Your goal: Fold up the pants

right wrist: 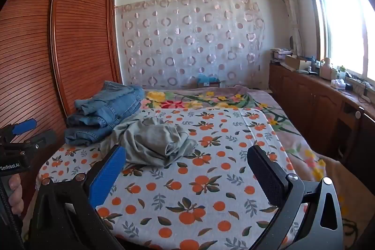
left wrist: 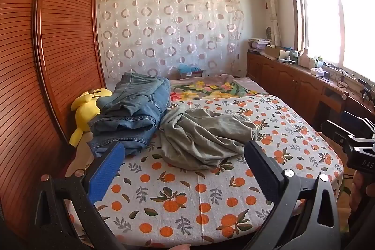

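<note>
Crumpled grey-green pants (left wrist: 204, 137) lie in a heap on the orange-print sheet (left wrist: 178, 198) of the bed; they also show in the right wrist view (right wrist: 154, 142). My left gripper (left wrist: 185, 163) is open and empty, held above the sheet just short of the pants. My right gripper (right wrist: 187, 170) is open and empty, to the right of the pants and nearer the bed's front. The left gripper also shows at the left edge of the right wrist view (right wrist: 28, 132).
A stack of folded blue jeans (left wrist: 133, 114) sits left of the pants, also in the right wrist view (right wrist: 105, 111). A yellow plush toy (left wrist: 86, 109) lies by the wooden wardrobe (left wrist: 46, 50). A floral blanket (left wrist: 211, 87) covers the far bed. A cluttered wooden cabinet (left wrist: 293, 76) runs under the window.
</note>
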{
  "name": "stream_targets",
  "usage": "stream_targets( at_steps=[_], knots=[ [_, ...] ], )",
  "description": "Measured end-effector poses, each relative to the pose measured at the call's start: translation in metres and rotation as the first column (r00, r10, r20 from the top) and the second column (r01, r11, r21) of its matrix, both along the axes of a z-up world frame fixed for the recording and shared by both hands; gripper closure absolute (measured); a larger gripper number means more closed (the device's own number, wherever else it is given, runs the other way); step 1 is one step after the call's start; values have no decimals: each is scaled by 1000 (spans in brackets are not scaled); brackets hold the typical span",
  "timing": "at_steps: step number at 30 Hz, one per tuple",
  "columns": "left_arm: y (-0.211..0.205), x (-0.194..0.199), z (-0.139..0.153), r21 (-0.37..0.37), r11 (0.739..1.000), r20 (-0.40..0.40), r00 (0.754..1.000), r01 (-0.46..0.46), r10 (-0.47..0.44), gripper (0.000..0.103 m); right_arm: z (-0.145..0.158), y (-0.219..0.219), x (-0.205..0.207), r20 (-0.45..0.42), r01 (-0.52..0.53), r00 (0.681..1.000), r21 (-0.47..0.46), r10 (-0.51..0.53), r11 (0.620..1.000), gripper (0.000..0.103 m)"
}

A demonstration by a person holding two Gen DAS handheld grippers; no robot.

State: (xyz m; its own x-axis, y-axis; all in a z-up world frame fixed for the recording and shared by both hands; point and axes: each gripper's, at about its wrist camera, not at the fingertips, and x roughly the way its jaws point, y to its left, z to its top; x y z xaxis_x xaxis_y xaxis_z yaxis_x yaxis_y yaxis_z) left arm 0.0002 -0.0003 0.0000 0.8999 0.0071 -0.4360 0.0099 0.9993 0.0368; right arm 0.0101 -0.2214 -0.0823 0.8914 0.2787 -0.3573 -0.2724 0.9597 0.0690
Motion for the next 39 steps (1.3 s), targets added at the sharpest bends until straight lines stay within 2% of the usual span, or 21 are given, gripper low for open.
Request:
stream_targets(
  at_steps=[39],
  knots=[
    [0, 0, -3, -13, 1000, -4, 1000, 0, 0, 1, 1, 2, -5, 14, -4, 1000, 3, 4, 1000, 0]
  ],
)
